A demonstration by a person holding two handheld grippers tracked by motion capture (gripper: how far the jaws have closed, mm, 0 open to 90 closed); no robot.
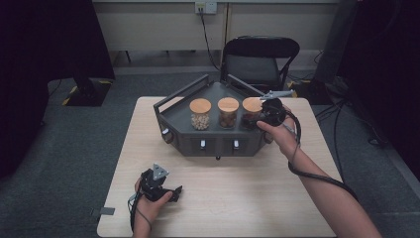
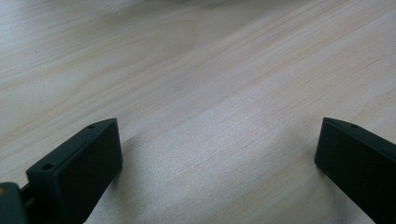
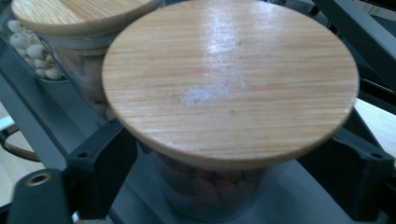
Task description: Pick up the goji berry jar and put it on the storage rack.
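Observation:
Three glass jars with round wooden lids stand in a row on a dark grey tray [image 1: 218, 145] at the table's far side. The left jar [image 1: 200, 115] holds pale nuts, the middle jar [image 1: 228, 113] brown ones. My right gripper [image 1: 266, 113] is at the right jar [image 1: 251, 105]. In the right gripper view its jaws stand on either side of that jar's glass, just under the lid [image 3: 229, 79]. A thin gap shows at each side, so the right gripper [image 3: 231, 142] is open. My left gripper [image 1: 174, 190] rests on the table near the front left, open, with bare wood between its jaws [image 2: 217, 140].
The tray has raised rails [image 1: 179, 95] at its back left and back right and small switches on its front wall. A black chair [image 1: 260, 57] stands behind the table. The right gripper's cable [image 1: 317, 176] hangs along the forearm. Light wooden tabletop [image 1: 237, 198] lies between tray and front edge.

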